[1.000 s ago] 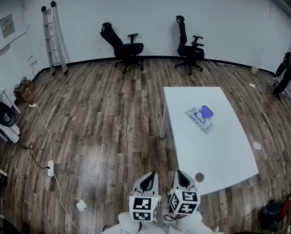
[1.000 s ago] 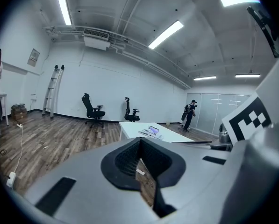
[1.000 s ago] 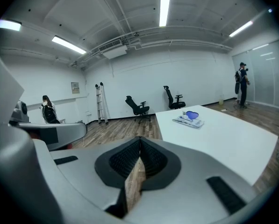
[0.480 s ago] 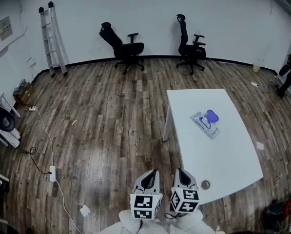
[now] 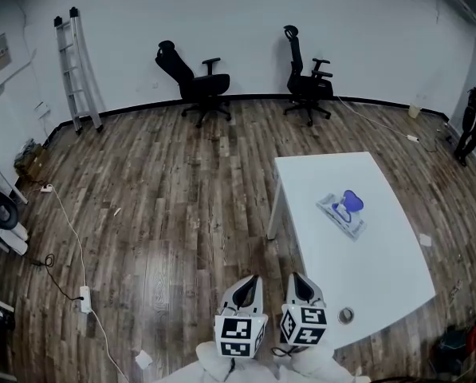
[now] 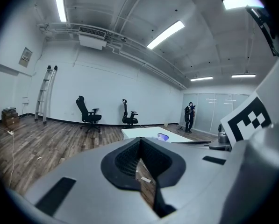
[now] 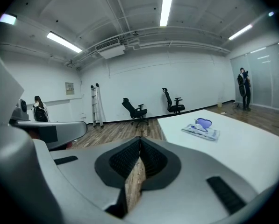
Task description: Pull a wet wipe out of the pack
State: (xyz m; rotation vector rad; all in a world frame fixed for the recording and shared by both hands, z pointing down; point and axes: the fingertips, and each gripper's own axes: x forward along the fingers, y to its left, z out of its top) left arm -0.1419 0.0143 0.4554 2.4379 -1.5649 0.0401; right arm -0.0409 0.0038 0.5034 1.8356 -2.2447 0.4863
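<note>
Jaws are pressed together and empty on my left hand-held gripper (image 5: 248, 287) and right hand-held gripper (image 5: 298, 284), side by side. Ahead and rightward, well apart, the wet wipe pack (image 5: 341, 214) lies on the white surface (image 5: 325, 254), its long axis slanting. The right one is nearer. The right gripper view shows its purple lid (image 7: 203, 122) plainly; the left shows a sliver.

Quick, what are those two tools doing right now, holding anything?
Left tool: closed, holding nothing.
Right tool: closed, holding nothing.
</note>
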